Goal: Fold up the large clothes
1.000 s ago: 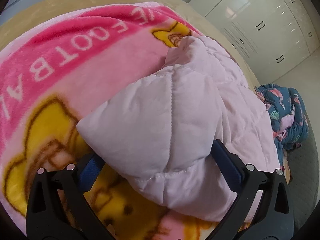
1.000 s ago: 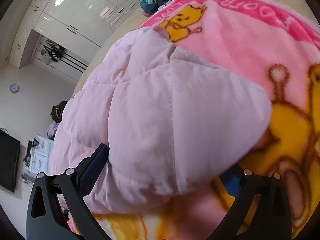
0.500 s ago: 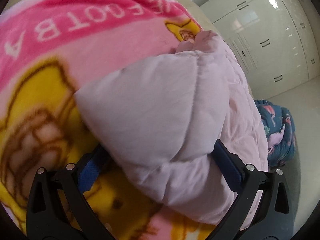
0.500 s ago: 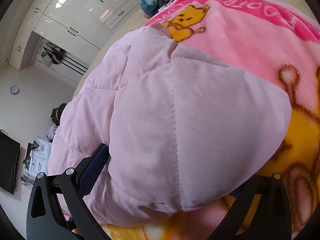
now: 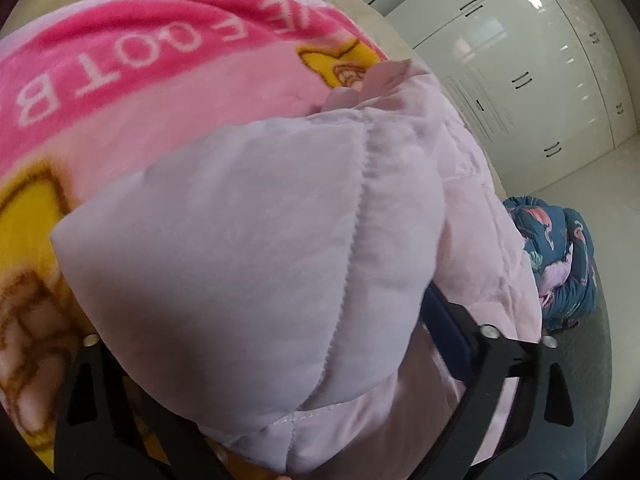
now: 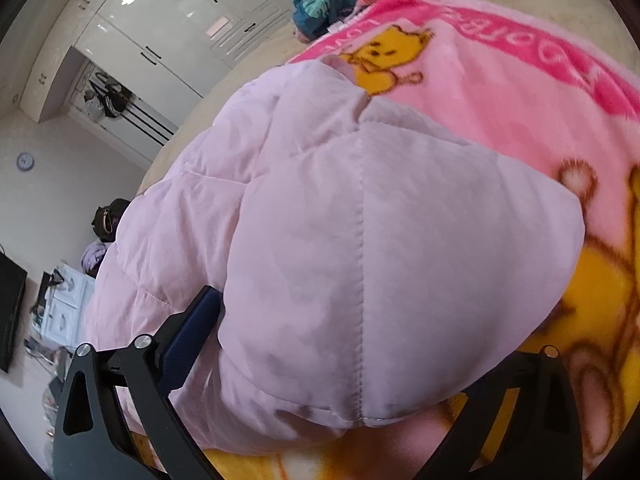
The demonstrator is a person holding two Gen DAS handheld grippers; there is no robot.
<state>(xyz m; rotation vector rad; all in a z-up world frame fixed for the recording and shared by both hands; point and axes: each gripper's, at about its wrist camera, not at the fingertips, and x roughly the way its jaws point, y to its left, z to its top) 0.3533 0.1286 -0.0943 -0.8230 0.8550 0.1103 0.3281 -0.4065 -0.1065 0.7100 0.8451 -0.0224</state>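
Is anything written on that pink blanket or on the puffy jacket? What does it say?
"E FOOT B": white capitals on the dark pink band of the blanket, seen upside down in the left wrist view; the rest runs out of frame.
The same band in the right wrist view: letters too blurred to read.
The pale pink quilted jacket: no writing visible.

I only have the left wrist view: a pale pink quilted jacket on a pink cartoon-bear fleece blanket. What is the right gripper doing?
Observer: The right gripper straddles a folded corner of the pale pink quilted jacket. Its jaws have just been closing, but I cannot tell if the pads press yet.
Operator: Anything in the room beyond the jacket?
Observer: A small round wall clock hangs far left.
Operator: And lower down?
Observer: A flat black screen stands at the picture's left edge.
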